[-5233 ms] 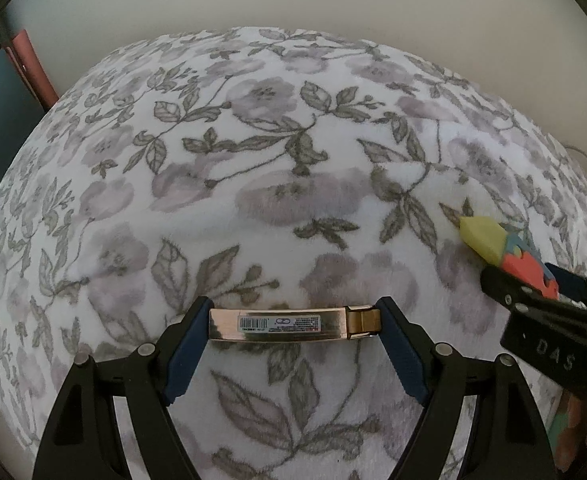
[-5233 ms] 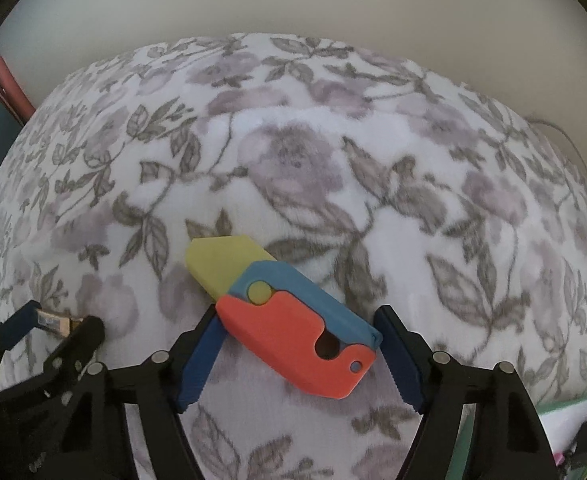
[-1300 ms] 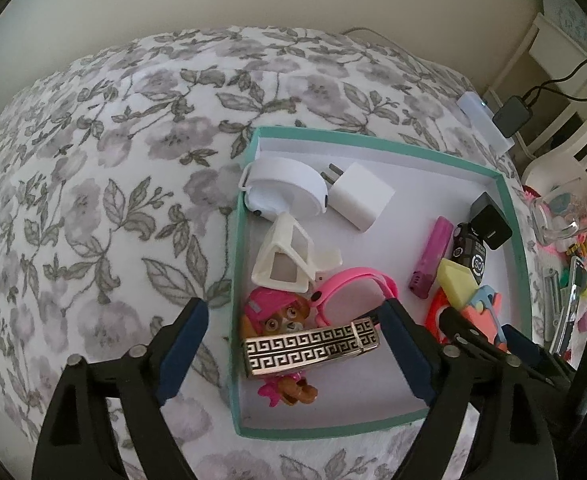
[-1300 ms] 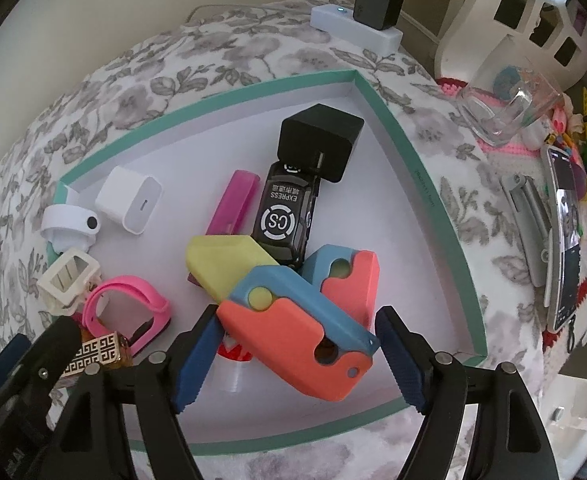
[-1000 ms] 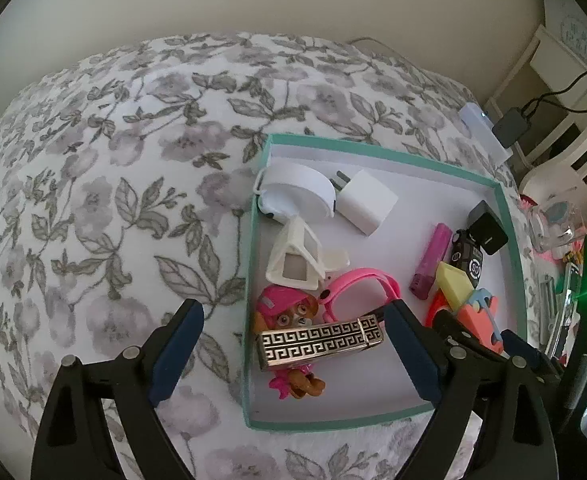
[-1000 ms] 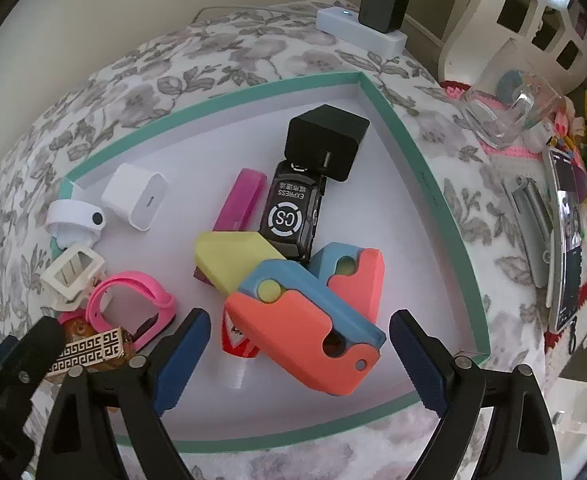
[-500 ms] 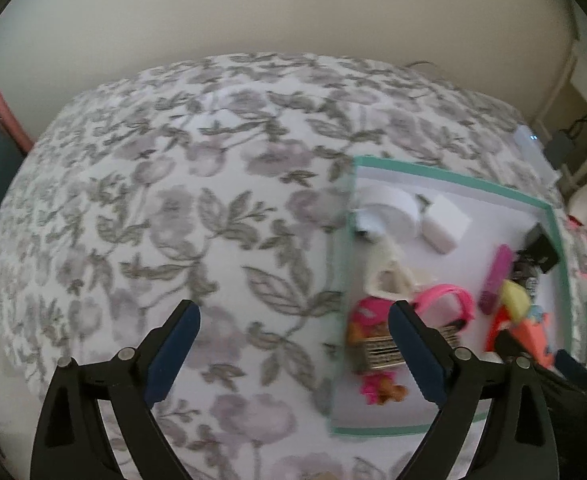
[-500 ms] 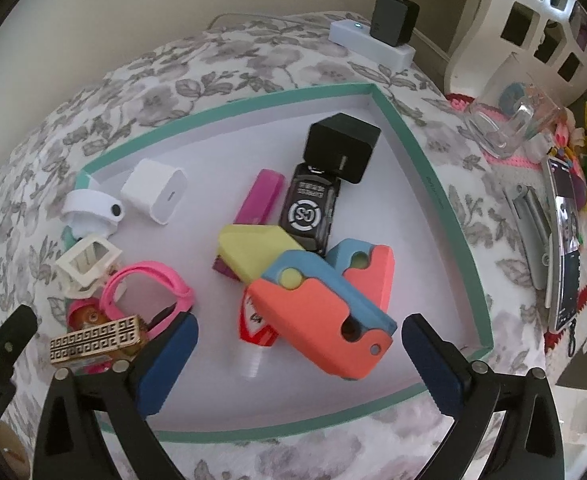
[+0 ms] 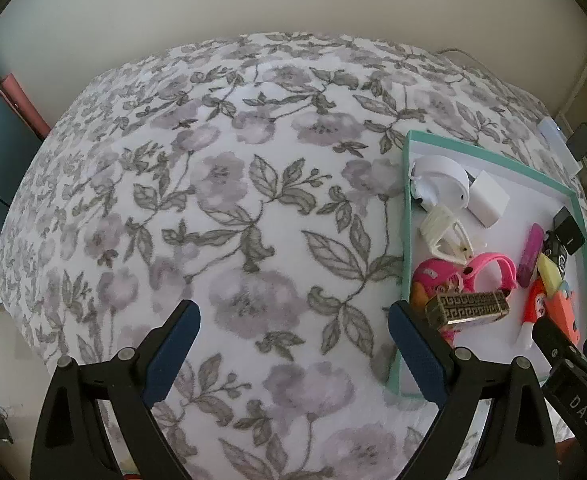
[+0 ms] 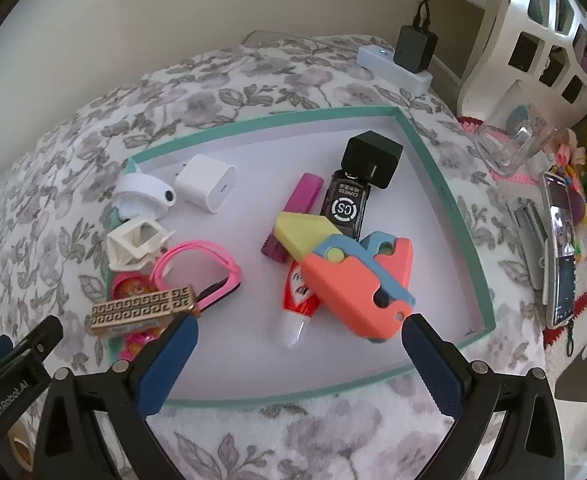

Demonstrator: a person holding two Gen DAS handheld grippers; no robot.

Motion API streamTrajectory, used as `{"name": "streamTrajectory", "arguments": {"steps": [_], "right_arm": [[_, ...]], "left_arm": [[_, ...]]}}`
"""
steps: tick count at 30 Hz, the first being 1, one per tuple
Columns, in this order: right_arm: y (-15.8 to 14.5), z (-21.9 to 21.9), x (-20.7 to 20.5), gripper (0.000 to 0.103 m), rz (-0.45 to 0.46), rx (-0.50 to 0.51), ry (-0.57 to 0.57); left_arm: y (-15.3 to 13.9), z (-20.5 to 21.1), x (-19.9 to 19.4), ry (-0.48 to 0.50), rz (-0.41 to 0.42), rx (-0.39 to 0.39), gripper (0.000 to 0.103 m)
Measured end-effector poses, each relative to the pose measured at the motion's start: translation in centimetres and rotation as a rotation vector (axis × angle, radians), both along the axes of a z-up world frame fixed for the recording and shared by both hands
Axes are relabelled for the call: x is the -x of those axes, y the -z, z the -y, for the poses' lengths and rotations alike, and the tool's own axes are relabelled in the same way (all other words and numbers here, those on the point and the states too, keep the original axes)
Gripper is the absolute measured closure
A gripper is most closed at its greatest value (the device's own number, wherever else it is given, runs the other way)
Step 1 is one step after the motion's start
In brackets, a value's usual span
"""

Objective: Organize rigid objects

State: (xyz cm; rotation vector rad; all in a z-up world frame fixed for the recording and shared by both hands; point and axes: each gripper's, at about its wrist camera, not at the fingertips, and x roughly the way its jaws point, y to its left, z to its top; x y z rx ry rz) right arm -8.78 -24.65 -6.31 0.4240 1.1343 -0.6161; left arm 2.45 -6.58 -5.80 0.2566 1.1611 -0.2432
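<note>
A shallow box with a teal rim (image 10: pixel 447 196) lies on the floral blanket; it also shows at the right of the left wrist view (image 9: pixel 407 216). In it lie a gold patterned bar (image 10: pixel 143 308) (image 9: pixel 469 308), an orange, blue and yellow toy knife (image 10: pixel 349 276) (image 9: pixel 555 292), a pink band (image 10: pixel 197 268), white chargers (image 10: pixel 207 182), a black charger (image 10: pixel 373 158) and a small tube (image 10: pixel 299 304). My left gripper (image 9: pixel 293 344) is open and empty over bare blanket left of the box. My right gripper (image 10: pixel 299 354) is open and empty above the box's near edge.
The floral blanket (image 9: pixel 213 200) covers the surface. A white power strip with a black plug (image 10: pixel 405 60) lies behind the box. A clear holder (image 10: pixel 513 132), a phone (image 10: pixel 561 248) and small toys sit to the right, near a white cabinet (image 10: pixel 533 20).
Both grippers opened and let go: the gold bar and the toy knife now lie in the box. The left gripper swung left over the blanket; the right one pulled back.
</note>
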Motion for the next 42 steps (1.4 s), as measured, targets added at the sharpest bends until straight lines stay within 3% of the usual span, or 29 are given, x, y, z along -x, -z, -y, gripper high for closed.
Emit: {"name": "streamTrajectory", "arguments": {"steps": [17,26,42], "right_arm": [[-2.7,-3.2,0.9,0.0,0.052,0.084,-0.06],[-3.9,-3.8,1.6,0.0,0.092,0.109,-0.057],[-4.6,-4.2,1.8,0.0,0.108,0.129,-0.064]], "left_arm": [[-2.8,-3.2,0.9,-0.033,0.017,0.059,0.008],[-3.8,-3.4,1.7,-0.018,0.066,0.028,0.008],[-4.3,-3.9,1.9,-0.032,0.085,0.034,0.008]]}}
